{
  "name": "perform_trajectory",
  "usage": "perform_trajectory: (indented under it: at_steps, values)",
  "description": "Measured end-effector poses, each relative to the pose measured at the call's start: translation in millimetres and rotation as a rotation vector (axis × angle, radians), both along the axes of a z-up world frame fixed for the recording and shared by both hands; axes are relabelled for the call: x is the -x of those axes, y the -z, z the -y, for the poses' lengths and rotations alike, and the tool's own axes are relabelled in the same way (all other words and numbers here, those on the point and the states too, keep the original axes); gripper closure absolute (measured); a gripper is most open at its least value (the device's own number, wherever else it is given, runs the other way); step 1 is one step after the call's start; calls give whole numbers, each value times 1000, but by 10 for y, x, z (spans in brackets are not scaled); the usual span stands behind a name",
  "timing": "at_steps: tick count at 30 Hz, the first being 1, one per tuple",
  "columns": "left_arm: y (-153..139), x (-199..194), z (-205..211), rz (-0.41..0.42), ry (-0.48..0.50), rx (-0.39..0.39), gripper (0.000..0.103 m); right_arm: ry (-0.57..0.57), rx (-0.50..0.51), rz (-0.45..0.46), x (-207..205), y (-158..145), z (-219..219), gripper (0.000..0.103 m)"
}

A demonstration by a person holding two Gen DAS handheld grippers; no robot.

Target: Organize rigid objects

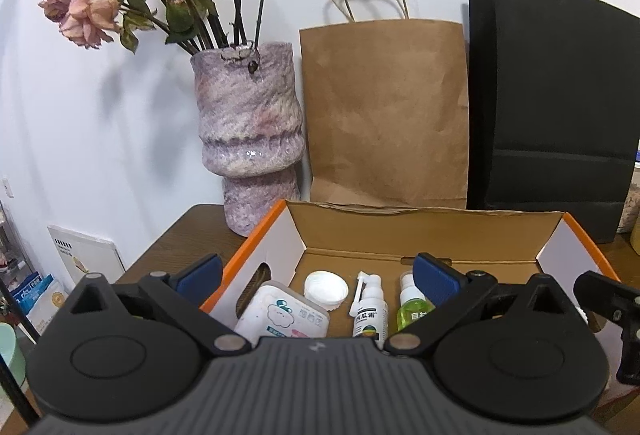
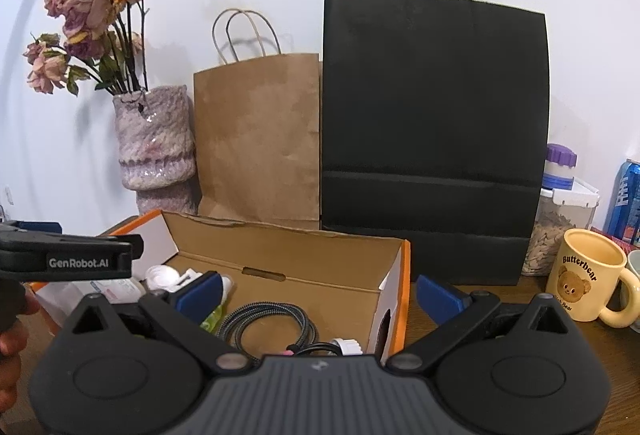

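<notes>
Looking down both wrist cameras, I see my left gripper [image 1: 318,273] spread wide with nothing between its blue pads, hanging over the near left part of the open cardboard box [image 1: 420,235]. My right gripper [image 2: 320,293] is equally wide and empty, straddling the box's right end wall. The box sits on the wooden desk [image 1: 192,231], toward its back edge. Along its left end lie a white wipes container [image 1: 284,311], a white round jar [image 1: 326,289], a spray bottle [image 1: 370,311] and a green bottle [image 1: 412,309]. Toward its right end lies a coiled braided cable [image 2: 268,321]. Behind stand a vase [image 1: 250,139], a brown bag [image 1: 384,111] and a black bag [image 2: 434,135]; a yellow mug [image 2: 586,277] sits near the desk's right edge.
</notes>
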State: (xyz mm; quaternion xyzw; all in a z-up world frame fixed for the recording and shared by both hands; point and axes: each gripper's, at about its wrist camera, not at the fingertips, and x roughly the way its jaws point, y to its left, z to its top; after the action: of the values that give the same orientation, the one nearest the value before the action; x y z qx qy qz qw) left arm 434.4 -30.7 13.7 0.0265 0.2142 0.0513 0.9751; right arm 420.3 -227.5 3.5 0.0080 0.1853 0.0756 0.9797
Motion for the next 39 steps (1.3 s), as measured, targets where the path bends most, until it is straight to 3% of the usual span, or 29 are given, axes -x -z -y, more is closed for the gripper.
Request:
perform_trajectory:
  at_steps: [16, 28, 39]
  values:
    - [-234, 778, -118, 62, 45, 9, 0, -19, 8, 71, 795, -300, 67, 0]
    - [-394, 1824, -212, 71, 80, 2, 0, -27, 11, 76, 1758, -403, -22, 0]
    - [-232, 2835, -370, 15, 91, -3, 0, -44, 15, 19, 2705, -158, -162, 0]
